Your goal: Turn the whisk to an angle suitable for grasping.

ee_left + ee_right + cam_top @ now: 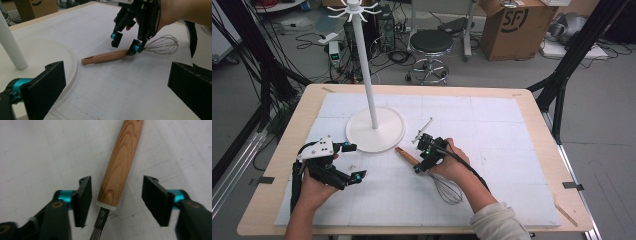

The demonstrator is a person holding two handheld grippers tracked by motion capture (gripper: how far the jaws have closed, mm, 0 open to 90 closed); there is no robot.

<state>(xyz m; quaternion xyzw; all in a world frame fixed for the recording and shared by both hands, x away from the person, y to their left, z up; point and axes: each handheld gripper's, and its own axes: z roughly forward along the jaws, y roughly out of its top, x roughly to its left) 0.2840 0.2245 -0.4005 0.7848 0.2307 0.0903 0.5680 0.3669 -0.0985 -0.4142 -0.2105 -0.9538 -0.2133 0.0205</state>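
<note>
A whisk lies flat on the white mat, its wooden handle pointing at the stand's base and its wire loops toward the person. My right gripper is open, with one jaw on each side of the handle where the wood meets the metal neck; neither jaw touches it. My left gripper is open wide with nothing between its jaws, low over the mat to the left of the whisk. A white hook stand rises from a round base.
A thin white rod lies on the mat just behind my right gripper. Beyond the table's far edge stand a black stool and a cardboard box, among floor cables. Black frame legs flank the table.
</note>
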